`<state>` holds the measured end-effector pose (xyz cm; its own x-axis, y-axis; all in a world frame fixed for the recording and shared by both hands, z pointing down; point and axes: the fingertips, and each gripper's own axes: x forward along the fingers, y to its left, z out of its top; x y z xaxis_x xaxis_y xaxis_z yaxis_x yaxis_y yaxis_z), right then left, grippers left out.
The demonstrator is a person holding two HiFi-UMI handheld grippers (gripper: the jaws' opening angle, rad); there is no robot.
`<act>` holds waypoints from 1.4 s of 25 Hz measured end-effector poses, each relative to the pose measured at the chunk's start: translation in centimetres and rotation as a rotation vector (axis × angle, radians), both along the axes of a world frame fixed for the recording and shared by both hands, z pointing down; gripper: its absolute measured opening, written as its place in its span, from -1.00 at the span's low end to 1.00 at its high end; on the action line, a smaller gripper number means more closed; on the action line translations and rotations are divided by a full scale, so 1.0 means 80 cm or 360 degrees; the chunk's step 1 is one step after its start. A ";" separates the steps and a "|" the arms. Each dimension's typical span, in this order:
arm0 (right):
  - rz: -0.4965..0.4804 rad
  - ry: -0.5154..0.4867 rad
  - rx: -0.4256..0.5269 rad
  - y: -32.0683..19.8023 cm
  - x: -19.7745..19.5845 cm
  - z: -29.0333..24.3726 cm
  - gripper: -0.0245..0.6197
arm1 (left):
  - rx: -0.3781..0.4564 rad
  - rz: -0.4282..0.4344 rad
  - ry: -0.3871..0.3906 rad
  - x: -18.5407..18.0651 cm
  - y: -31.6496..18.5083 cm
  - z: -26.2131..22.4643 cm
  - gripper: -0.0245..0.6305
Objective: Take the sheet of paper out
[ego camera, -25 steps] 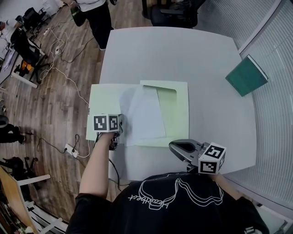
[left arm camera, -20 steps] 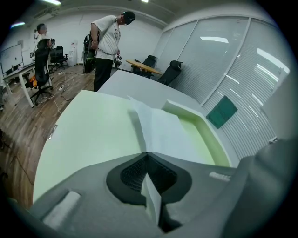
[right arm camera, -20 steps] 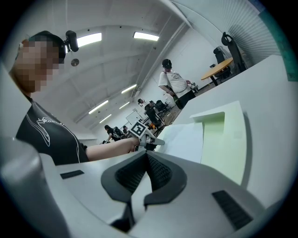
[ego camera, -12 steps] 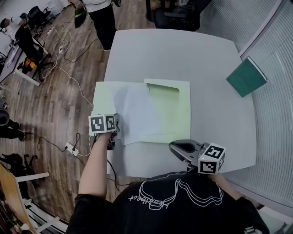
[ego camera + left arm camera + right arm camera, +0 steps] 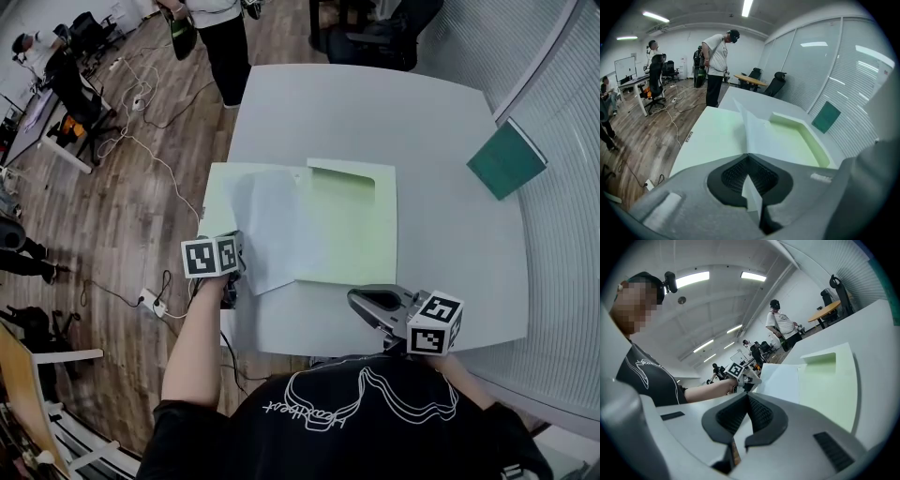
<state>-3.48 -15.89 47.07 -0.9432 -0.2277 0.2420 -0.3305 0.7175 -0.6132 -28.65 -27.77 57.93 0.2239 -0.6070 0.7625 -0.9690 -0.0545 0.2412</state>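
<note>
Left gripper view: left claw [image 5: 748,155] pinches sheet of paper [image 5: 761,136] corner to pull it off green folder [image 5: 712,133]; right claw [image 5: 747,397] closed, empty.

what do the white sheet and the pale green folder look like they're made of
The white sheet: thin matte paper, it seems; it curves and lifts where the left tongs pinch its edge. The pale green folder: probably stiffer matte card; it lies flat with a crisp cut pocket edge.

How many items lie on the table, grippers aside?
3: open pale green folder mid-table, white sheet over its left half, dark green book at the right edge. Further sheets could hide underneath.
</note>
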 end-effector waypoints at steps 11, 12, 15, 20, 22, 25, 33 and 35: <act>-0.0016 -0.0037 0.0084 0.035 -0.015 -0.013 -0.90 | 0.0283 -0.0012 -0.0019 0.000 0.045 -0.086 -0.88; -0.0016 -0.0043 0.0094 0.038 -0.016 -0.015 -0.90 | 0.0313 -0.0017 -0.0009 0.001 0.051 -0.096 -0.88; -0.0010 -0.0055 0.0124 0.049 -0.019 -0.022 -0.90 | 0.0397 -0.0021 0.0017 0.005 0.073 -0.125 -0.88; 0.0027 -0.0056 0.0184 0.065 -0.023 -0.034 -0.90 | 0.0526 -0.0004 0.0070 0.012 0.116 -0.165 -0.89; 0.0047 -0.0058 0.0206 0.071 -0.024 -0.043 -0.90 | 0.0574 0.0011 0.0088 0.015 0.133 -0.182 -0.89; 0.0068 -0.0067 0.0235 0.075 -0.026 -0.051 -0.90 | 0.0630 0.0038 0.0123 0.024 0.153 -0.200 -0.89; 0.0101 -0.0085 0.0292 0.095 -0.025 -0.064 -0.90 | 0.0754 0.0160 0.0234 0.066 0.215 -0.238 -0.88; 0.0113 -0.0086 0.0302 0.100 -0.025 -0.067 -0.90 | 0.0793 0.0175 0.0244 0.074 0.228 -0.247 -0.89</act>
